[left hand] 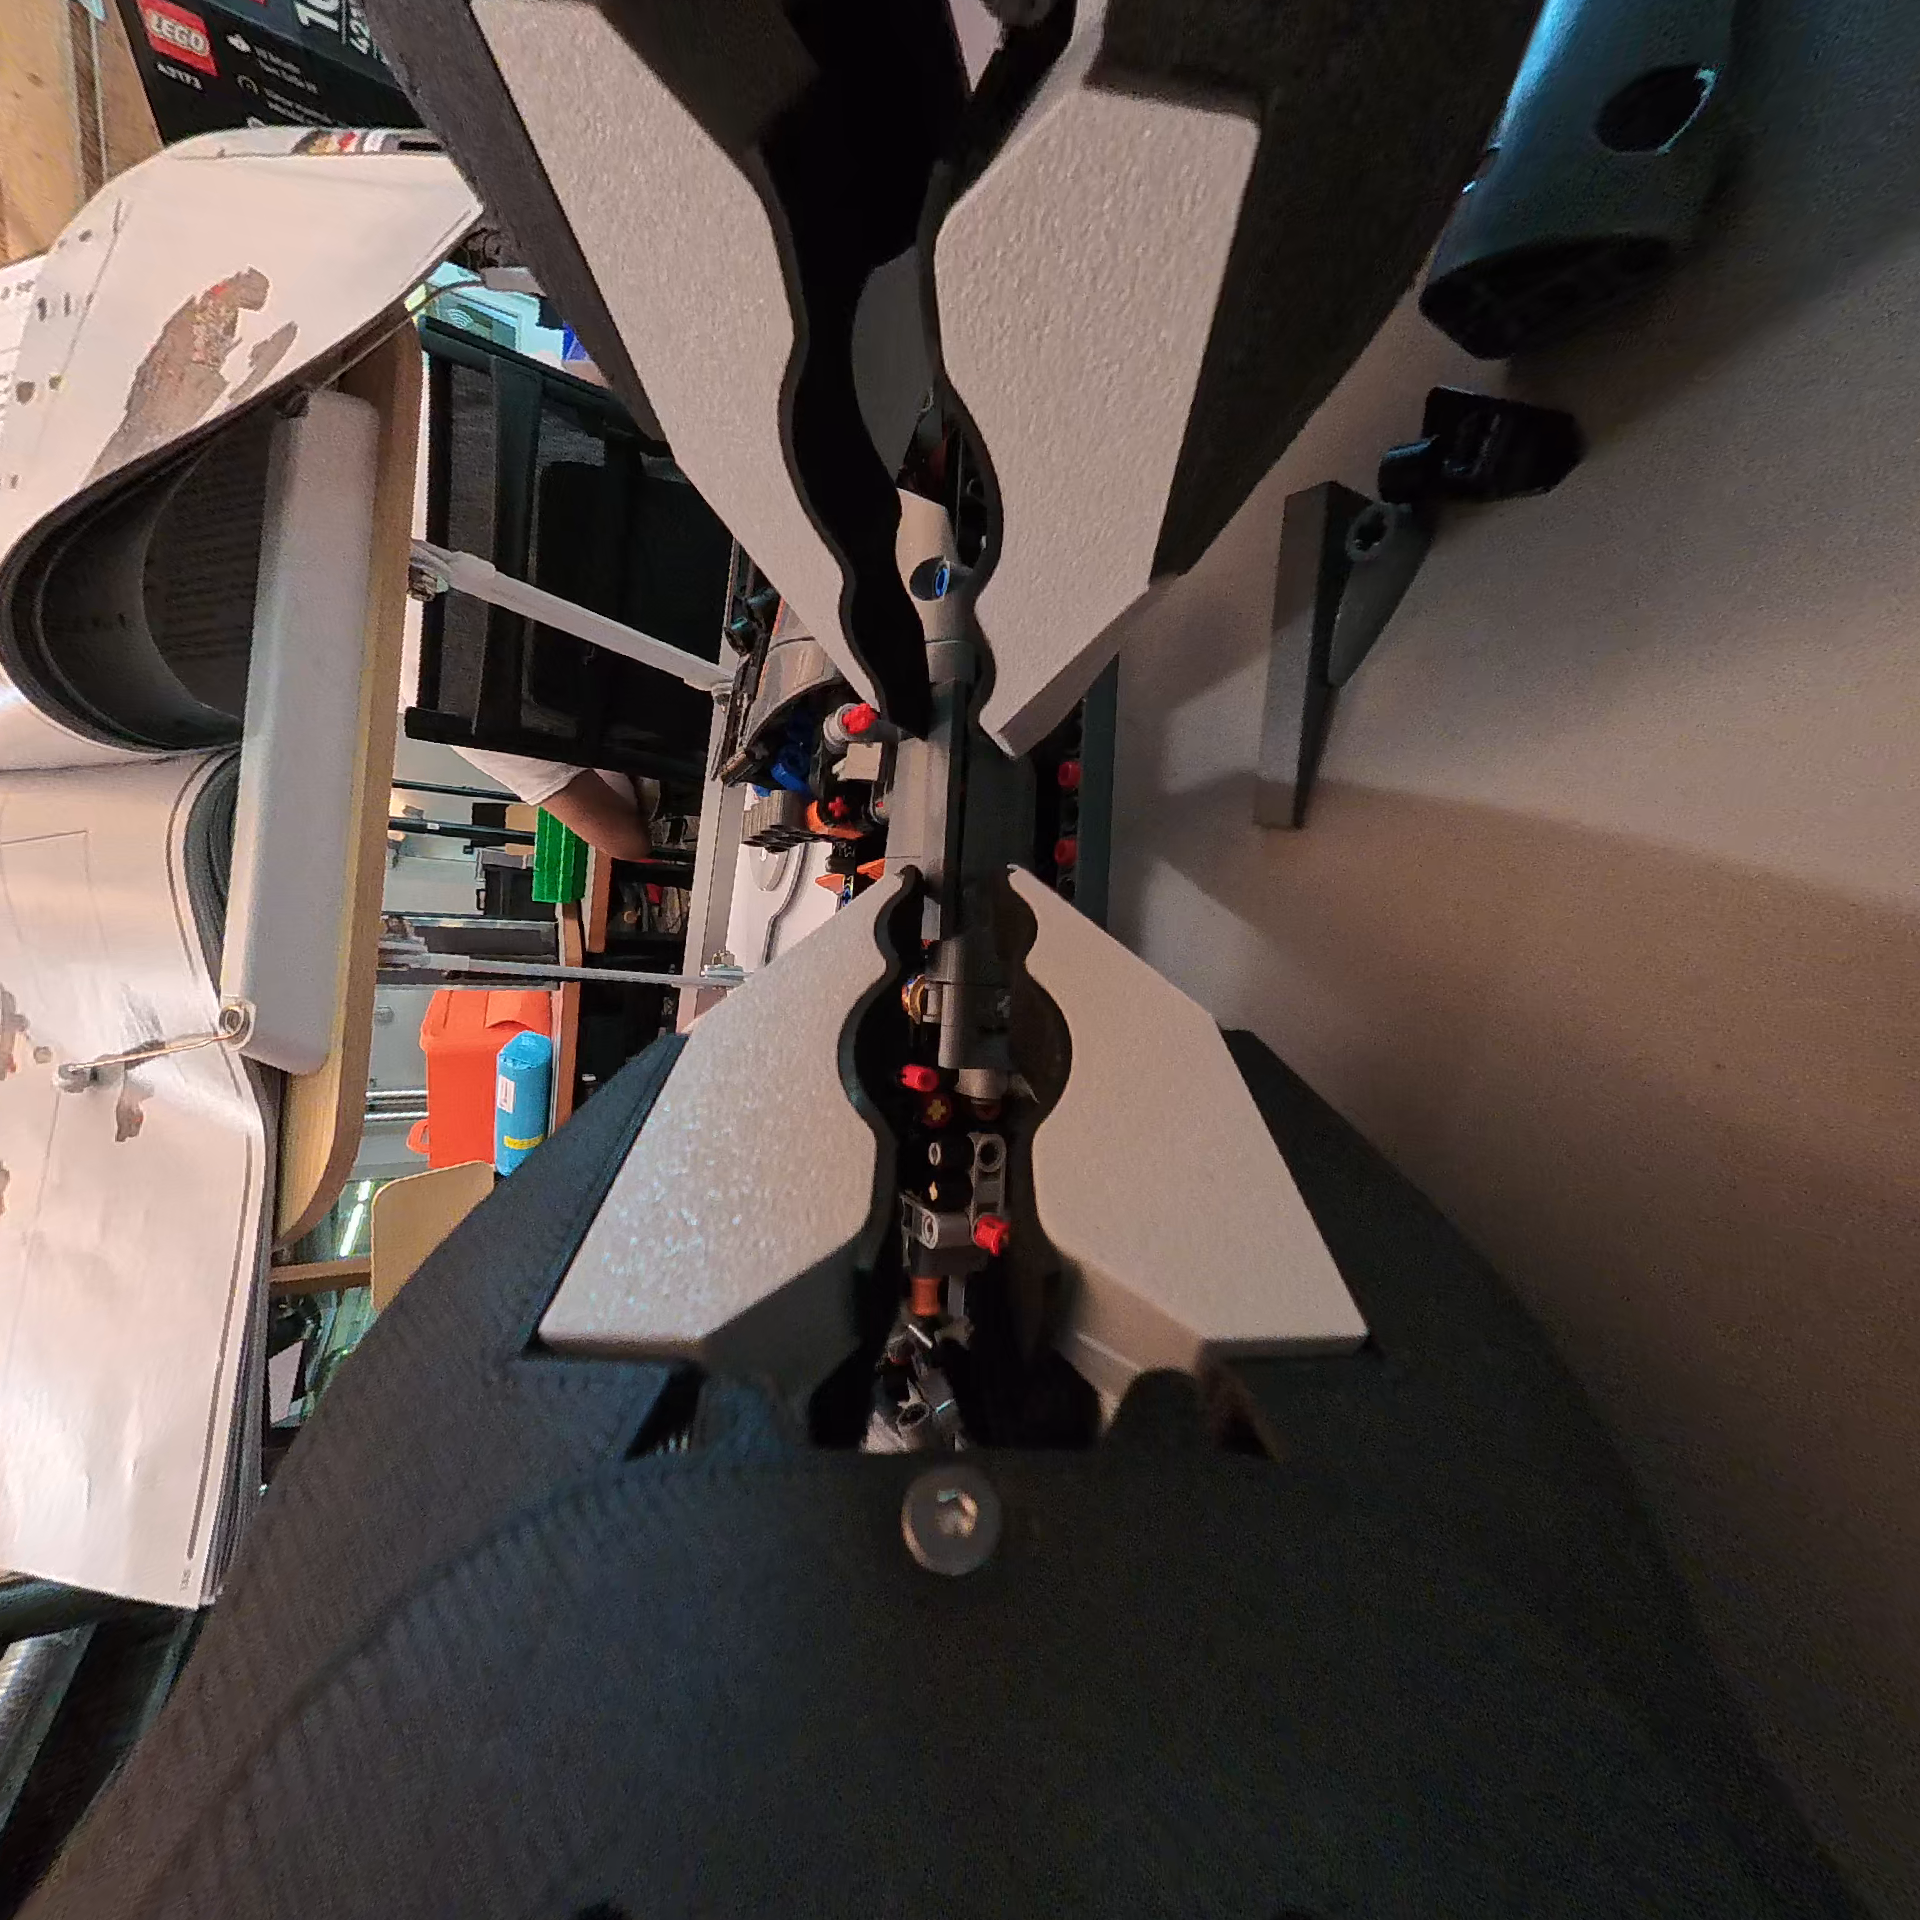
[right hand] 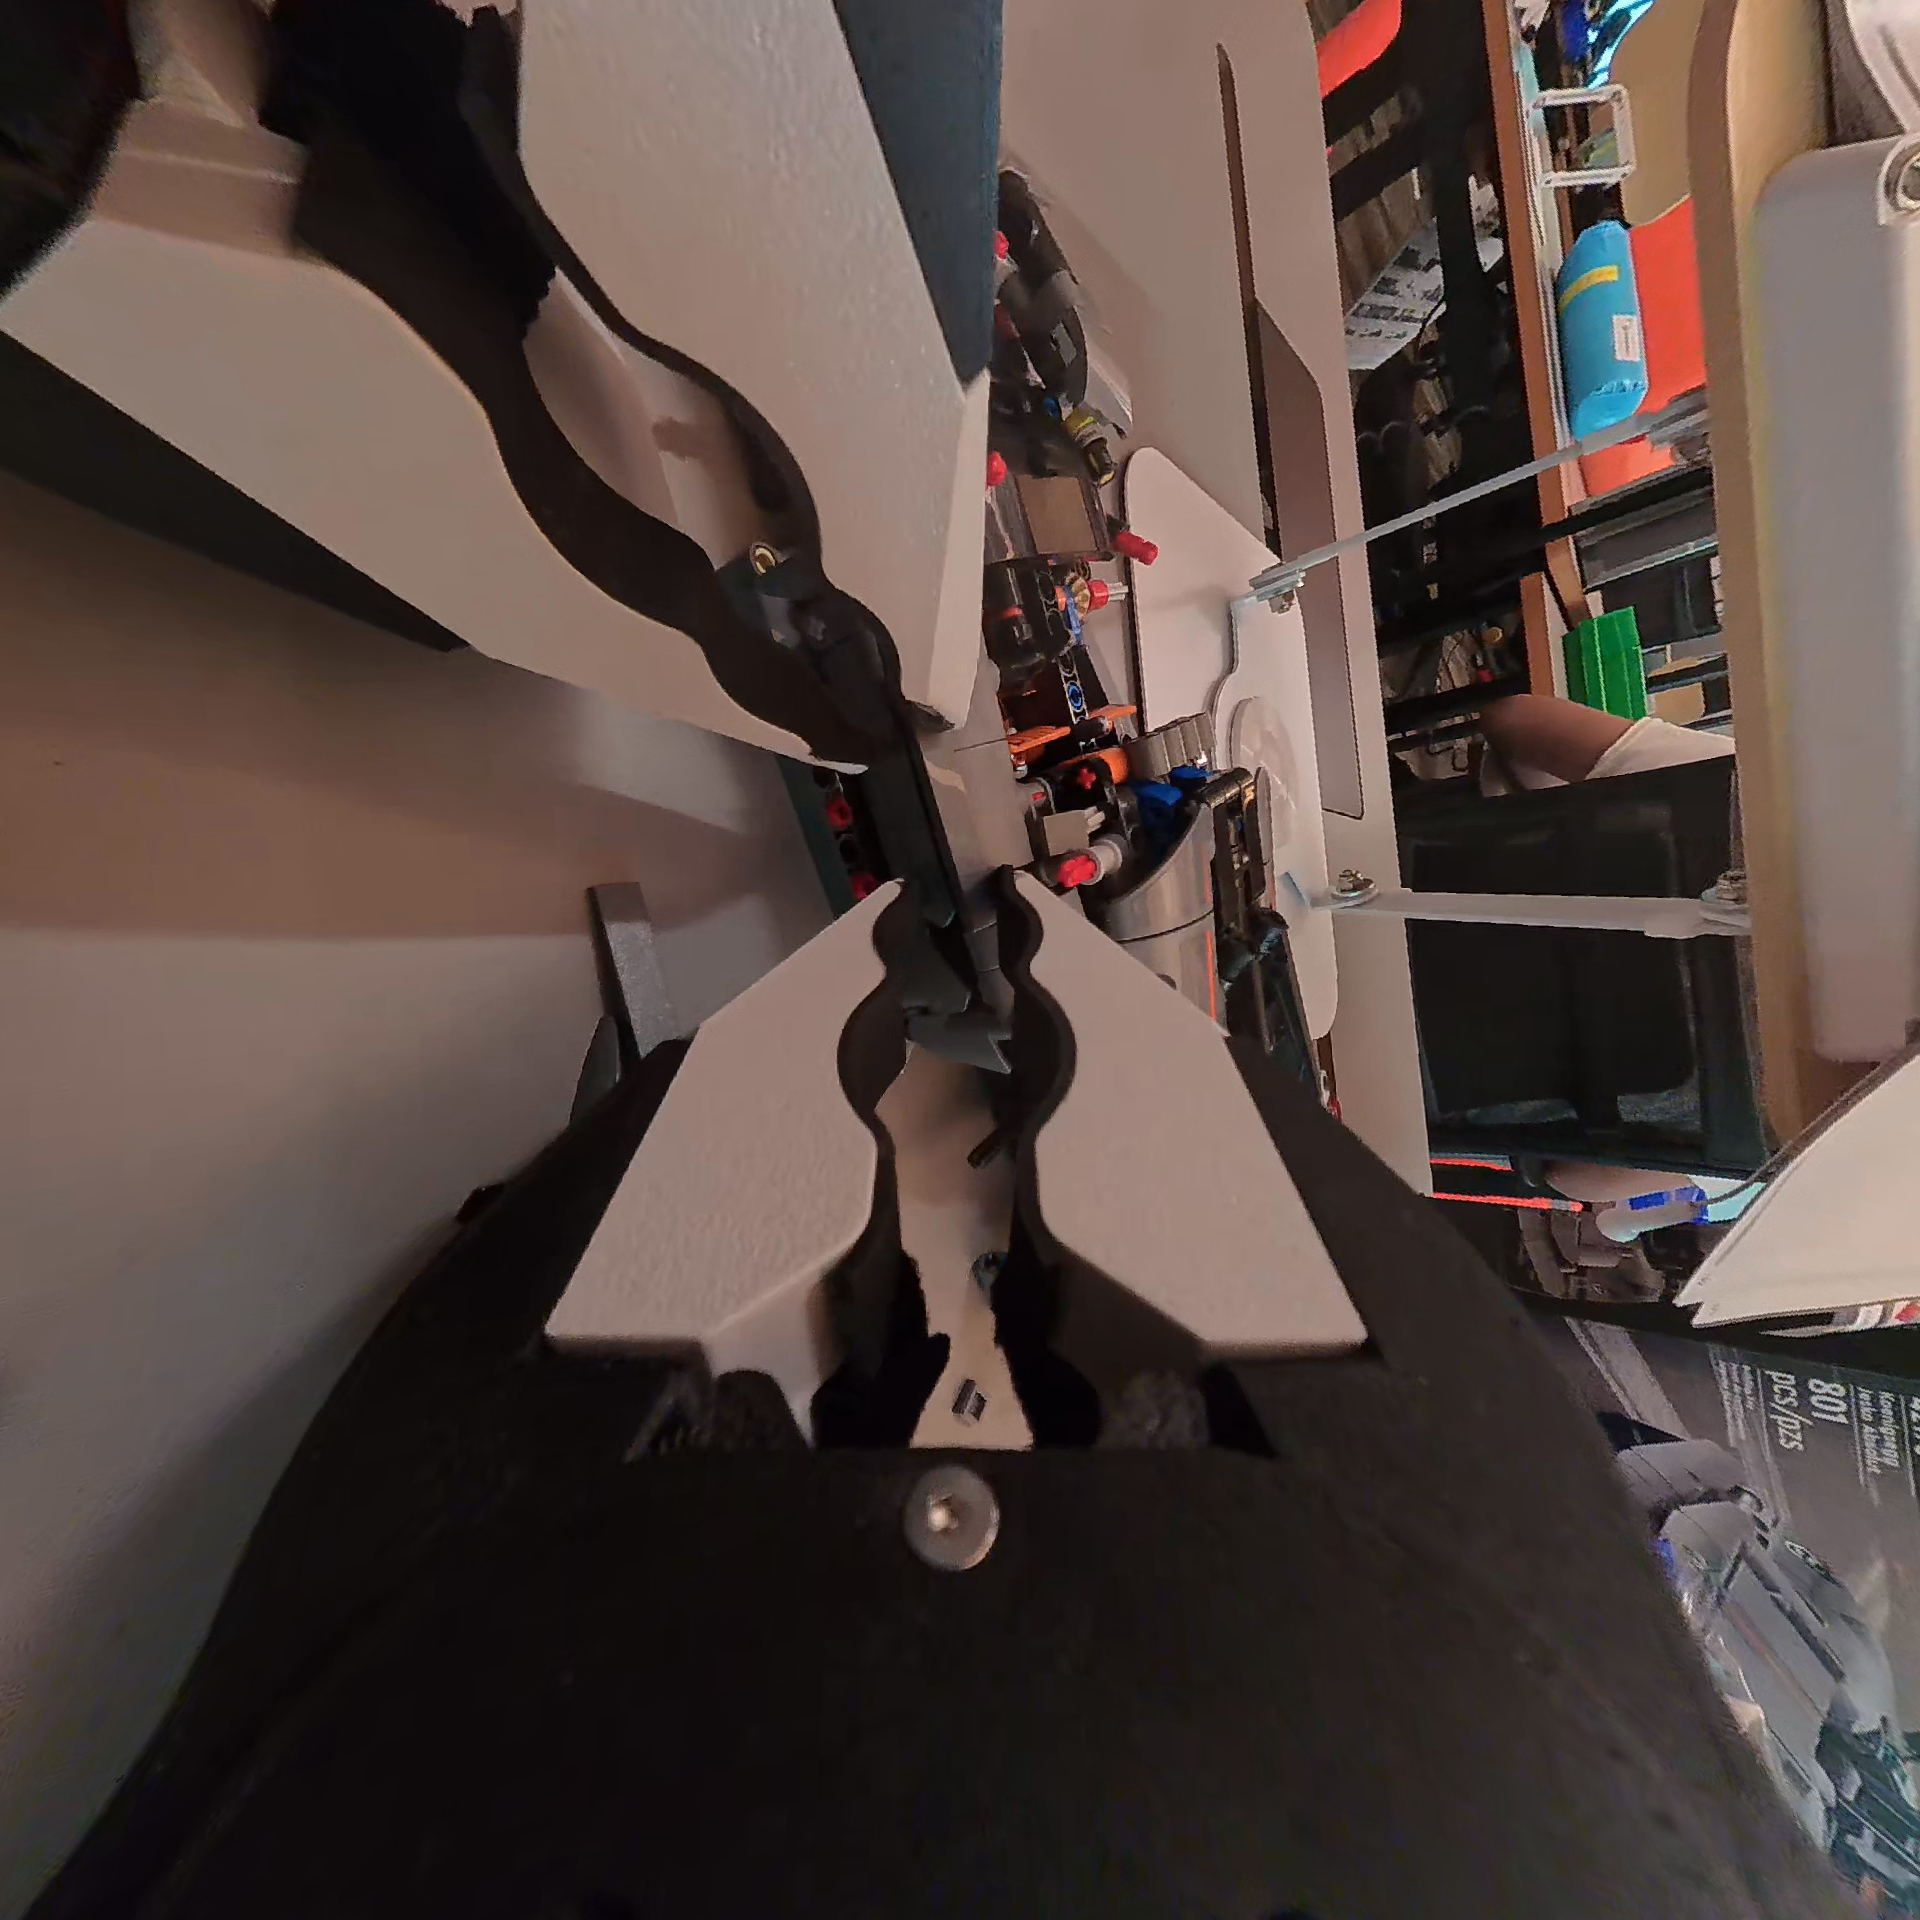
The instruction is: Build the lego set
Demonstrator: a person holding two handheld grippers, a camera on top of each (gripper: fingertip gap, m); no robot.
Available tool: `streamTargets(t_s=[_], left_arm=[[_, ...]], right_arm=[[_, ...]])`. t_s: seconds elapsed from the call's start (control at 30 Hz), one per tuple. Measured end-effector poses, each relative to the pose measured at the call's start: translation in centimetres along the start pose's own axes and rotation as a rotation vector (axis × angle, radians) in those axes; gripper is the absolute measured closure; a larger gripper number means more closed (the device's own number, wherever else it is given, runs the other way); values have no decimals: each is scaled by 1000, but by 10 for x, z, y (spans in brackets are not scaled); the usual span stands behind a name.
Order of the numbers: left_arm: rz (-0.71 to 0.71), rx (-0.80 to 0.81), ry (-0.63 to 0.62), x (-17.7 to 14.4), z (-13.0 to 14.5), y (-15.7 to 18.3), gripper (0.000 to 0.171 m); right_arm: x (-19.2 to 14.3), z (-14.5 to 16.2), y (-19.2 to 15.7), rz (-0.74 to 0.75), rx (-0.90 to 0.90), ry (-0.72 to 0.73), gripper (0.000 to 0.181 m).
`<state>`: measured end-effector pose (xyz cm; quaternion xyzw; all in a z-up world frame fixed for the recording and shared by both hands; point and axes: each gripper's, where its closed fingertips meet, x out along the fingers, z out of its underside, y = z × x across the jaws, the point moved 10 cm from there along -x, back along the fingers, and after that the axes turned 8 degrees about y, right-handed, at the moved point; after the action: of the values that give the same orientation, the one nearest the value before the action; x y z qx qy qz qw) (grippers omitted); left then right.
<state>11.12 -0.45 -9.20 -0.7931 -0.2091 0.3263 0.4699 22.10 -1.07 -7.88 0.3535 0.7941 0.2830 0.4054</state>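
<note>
A partly built lego model (left hand: 961, 790) of grey and dark beams with red pins and orange and blue parts is held above the white table (left hand: 1558, 935). My left gripper (left hand: 961, 883) is shut on its grey beam, and more of the model shows between the fingers. My right gripper (left hand: 961, 732) comes in from the opposite side, tip to tip. In the right wrist view, my right gripper (right hand: 954, 881) is shut on a dark grey strip (right hand: 914, 821) at the model's (right hand: 1081, 779) edge. The left gripper (right hand: 894, 738) clamps the same strip from above.
An open instruction booklet (left hand: 125, 1143) and the lego box (right hand: 1818, 1507) lie beside the work area. A dark grey wedge piece (left hand: 1320, 623) and a black piece (left hand: 1475, 447) lie loose on the table. An orange case (left hand: 478, 1081) and a person's arm (left hand: 592, 800) are behind.
</note>
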Motion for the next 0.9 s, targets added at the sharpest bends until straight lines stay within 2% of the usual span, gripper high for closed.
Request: streamTargets(t_s=[0.57,0.73,0.9], left_arm=[[-20,32,-36,6,9,-1,155],[-22,33,-40,7,11,-1,153],[-25,41,-51,7,13,-1,152]], right_arm=[[9,-4,-1,1,12,-20,158],[11,-5,1,38,8,-21,167],[14,-5,1,40,8,-18,166]])
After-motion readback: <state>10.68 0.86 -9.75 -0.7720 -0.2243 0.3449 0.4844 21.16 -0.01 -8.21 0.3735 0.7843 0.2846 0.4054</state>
